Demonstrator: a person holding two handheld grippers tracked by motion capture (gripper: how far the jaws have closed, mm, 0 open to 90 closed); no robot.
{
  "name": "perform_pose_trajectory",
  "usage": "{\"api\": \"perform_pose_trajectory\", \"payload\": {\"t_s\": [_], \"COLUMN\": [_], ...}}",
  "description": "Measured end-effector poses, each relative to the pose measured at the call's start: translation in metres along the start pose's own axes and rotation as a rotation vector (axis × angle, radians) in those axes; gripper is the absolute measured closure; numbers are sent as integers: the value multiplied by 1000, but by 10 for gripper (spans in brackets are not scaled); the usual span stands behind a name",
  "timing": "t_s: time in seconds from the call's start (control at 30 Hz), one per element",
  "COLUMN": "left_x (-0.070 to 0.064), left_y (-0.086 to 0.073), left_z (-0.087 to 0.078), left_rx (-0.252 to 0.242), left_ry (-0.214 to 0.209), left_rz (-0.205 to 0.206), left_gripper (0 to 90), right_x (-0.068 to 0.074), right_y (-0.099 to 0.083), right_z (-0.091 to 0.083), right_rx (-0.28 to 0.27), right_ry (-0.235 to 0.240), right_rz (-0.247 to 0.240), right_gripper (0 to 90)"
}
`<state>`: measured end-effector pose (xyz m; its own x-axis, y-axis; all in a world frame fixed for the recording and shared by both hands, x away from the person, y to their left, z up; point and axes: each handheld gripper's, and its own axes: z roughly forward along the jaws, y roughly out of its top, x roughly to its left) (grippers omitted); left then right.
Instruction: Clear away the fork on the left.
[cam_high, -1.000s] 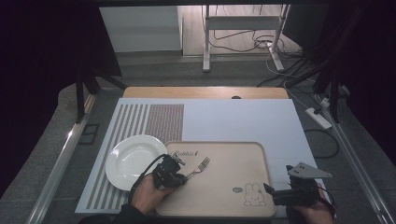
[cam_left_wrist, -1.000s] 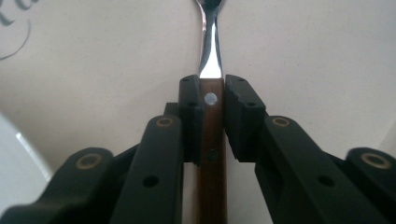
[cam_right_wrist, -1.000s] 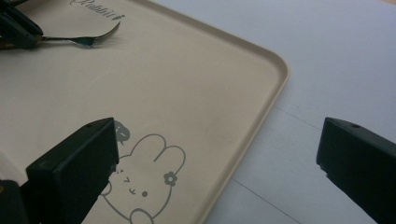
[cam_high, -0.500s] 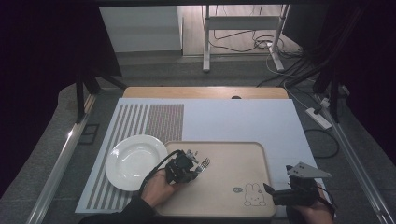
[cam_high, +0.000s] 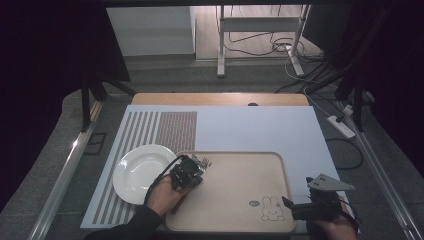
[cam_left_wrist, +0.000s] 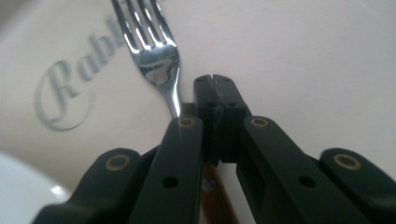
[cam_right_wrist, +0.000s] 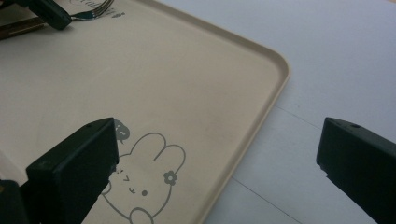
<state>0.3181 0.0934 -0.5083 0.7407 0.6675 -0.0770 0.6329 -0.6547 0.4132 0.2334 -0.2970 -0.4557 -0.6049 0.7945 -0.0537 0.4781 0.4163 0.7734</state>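
So the fork is lying on the tray near its upper left corner, tines by the printed lettering. Your left gripper is pinching its neck with jaws shut tight, white plate just beside. Your right gripper is hovering wide open over the tray's rabbit corner.

We see a metal fork with a brown wooden handle lying flat on the tray, at about ten o'clock of its surface. Its shiny tines point toward one o'clock, next to the printed cursive lettering.
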Motion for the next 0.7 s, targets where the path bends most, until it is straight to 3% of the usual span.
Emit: {"api": "perform_pose_trajectory", "payload": {"t_s": [0.6,0.7], "left_x": [27,32], "left_y": [-10,-11], "left_z": [-5,-5], "left_rx": [-8,-19], "left_ry": [60,46], "left_rz": [-81,-96], "left_gripper": [888,889], "right_x": [0,0], "right_y": [0,0], "right_z": [0,1], "right_rx": [3,4], "right_ry": [2,0], "right_rz": [-2,-4], "right_gripper": [0,0]}}
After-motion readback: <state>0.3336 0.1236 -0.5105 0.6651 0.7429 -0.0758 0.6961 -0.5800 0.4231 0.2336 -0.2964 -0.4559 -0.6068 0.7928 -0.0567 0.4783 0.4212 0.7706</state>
